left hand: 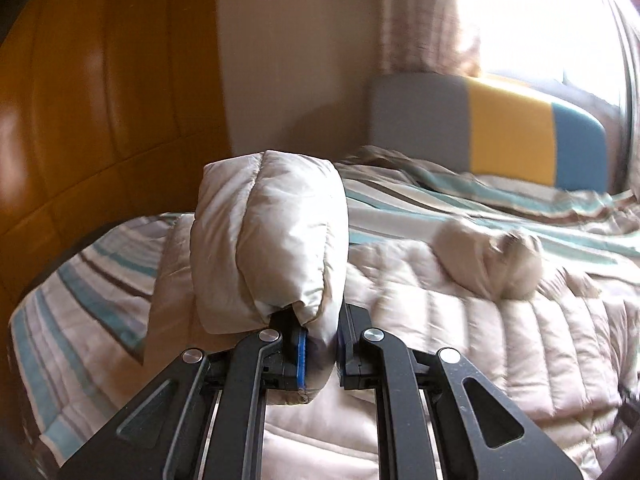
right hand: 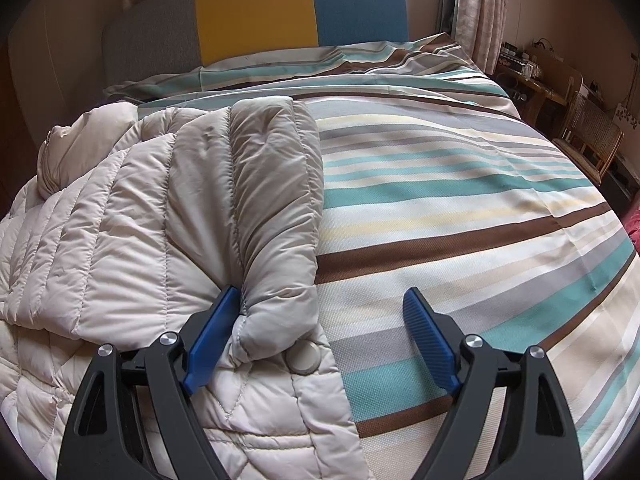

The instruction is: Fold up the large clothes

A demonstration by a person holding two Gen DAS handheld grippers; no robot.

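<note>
A large beige quilted puffer coat [right hand: 120, 220] lies spread on the striped bed [right hand: 460, 200]. One sleeve [right hand: 276, 208] is folded over the coat's right side, its cuff near a round snap button [right hand: 303, 357]. My right gripper [right hand: 324, 340] is open, low over that cuff, left finger [right hand: 212, 336] touching the sleeve. My left gripper [left hand: 320, 344] is shut on the other sleeve's cuff [left hand: 268, 240], holding it lifted above the coat [left hand: 460, 340]. The bunched hood or collar [left hand: 488, 260] lies further off, blurred.
A grey, yellow and blue headboard [right hand: 256, 12] stands at the far end with a striped pillow [right hand: 320, 64]. A wooden wardrobe [left hand: 100, 100] is left of the bed. A wooden desk and chair [right hand: 580, 120] stand right. Curtains [right hand: 480, 12] hang by the window.
</note>
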